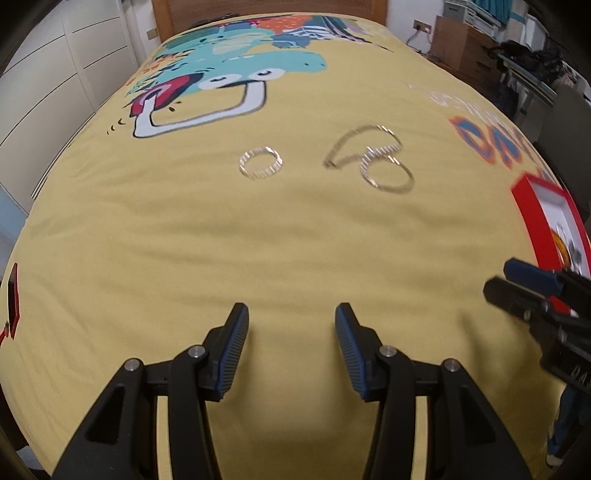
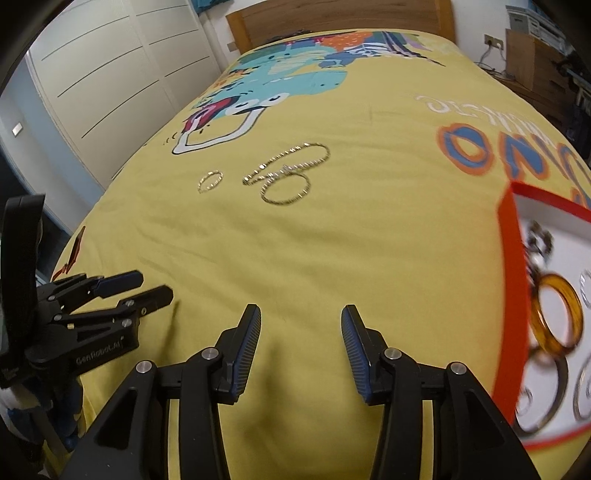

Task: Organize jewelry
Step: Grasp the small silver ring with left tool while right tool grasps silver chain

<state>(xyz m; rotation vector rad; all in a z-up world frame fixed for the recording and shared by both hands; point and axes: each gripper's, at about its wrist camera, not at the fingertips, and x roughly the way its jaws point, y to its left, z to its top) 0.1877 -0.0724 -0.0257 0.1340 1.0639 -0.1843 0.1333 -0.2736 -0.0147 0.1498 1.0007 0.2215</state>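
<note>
A small silver bracelet (image 1: 260, 162) lies on the yellow bedspread, ahead of my left gripper (image 1: 291, 314), which is open and empty. To its right lie a chain necklace (image 1: 356, 146) and a larger thin bangle (image 1: 388, 171), overlapping. All three show in the right wrist view: bracelet (image 2: 210, 181), necklace (image 2: 291, 160), bangle (image 2: 286, 188). My right gripper (image 2: 301, 315) is open and empty. A red-rimmed white box (image 2: 511, 280) at the right holds an amber bangle (image 2: 557, 314) and several other rings. The box also shows in the left wrist view (image 1: 532, 221).
The bedspread (image 1: 258, 240) has a cartoon print at the far end. A wooden headboard (image 2: 332, 14) stands behind. White wardrobe doors (image 2: 110, 74) are on the left. Cardboard boxes and clutter (image 1: 465, 44) sit at the right. A small red object (image 1: 13, 295) lies at the bed's left edge.
</note>
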